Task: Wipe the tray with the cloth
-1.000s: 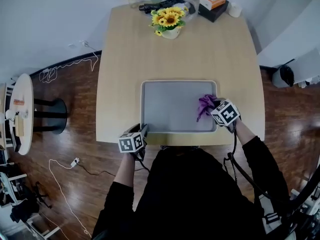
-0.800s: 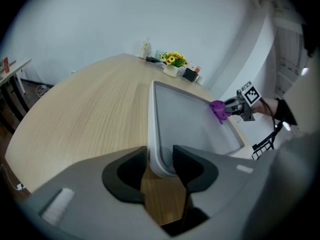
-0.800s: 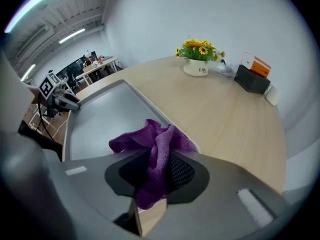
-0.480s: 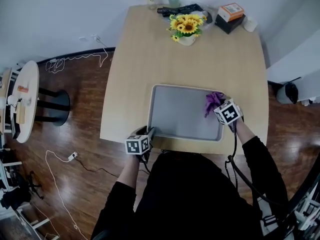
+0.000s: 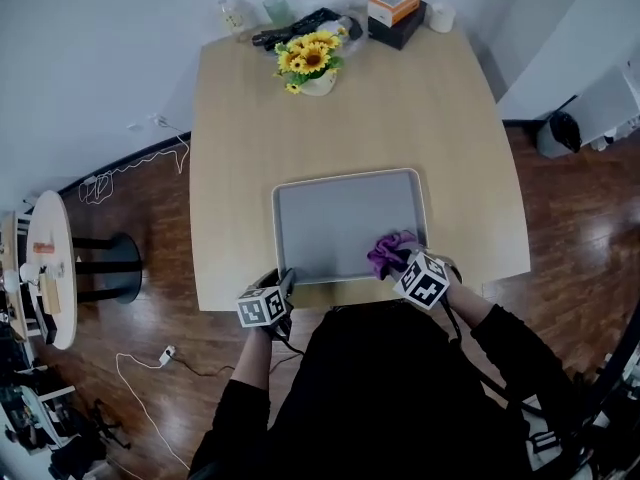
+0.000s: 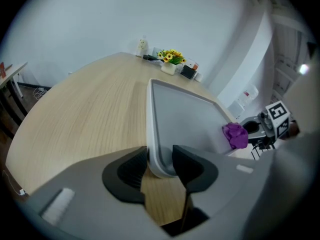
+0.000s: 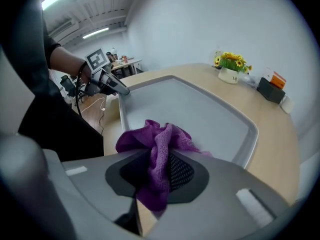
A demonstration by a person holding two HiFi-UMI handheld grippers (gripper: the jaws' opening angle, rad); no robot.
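A grey rectangular tray lies near the front edge of the wooden table. My left gripper is shut on the tray's near left corner, its rim pinched between the pads. My right gripper is shut on a crumpled purple cloth, which rests on the tray's near right part. In the right gripper view the cloth bunches out between the jaws over the tray. The left gripper view shows the cloth across the tray.
At the table's far edge stand a pot of sunflowers, a black box with an orange pack on it, a white cup, a glass and a bottle. A small round side table stands on the floor at left.
My right gripper has dragged the cloth from the tray's right side toward its near right corner. The left gripper stays clamped on the corner. The head view has shifted.
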